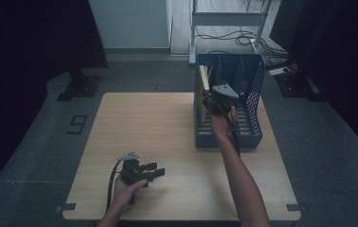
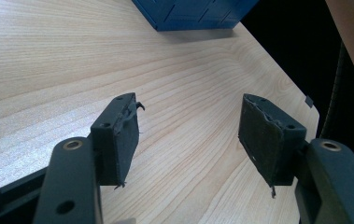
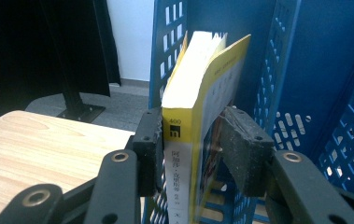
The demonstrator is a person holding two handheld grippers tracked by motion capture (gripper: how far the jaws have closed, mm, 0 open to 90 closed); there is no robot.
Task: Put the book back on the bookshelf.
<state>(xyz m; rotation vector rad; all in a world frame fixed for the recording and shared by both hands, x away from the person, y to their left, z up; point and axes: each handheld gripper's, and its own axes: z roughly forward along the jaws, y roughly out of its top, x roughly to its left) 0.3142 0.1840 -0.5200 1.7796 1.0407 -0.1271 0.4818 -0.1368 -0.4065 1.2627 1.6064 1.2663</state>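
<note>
Right tool (image 3: 191, 140) hides book (image 3: 188, 116) lower spine; rack (image 3: 305, 70) cropped.

— Where have you set up?
— A lab-like recording room: your bare wooden table (image 1: 167, 137) sits on grey carpet, black curtains (image 1: 30, 38) at both sides, cables (image 1: 242, 38) top centre under a white frame (image 1: 228, 19).

Yellow book (image 3: 198, 107) between tongs (image 3: 195, 149)
</note>
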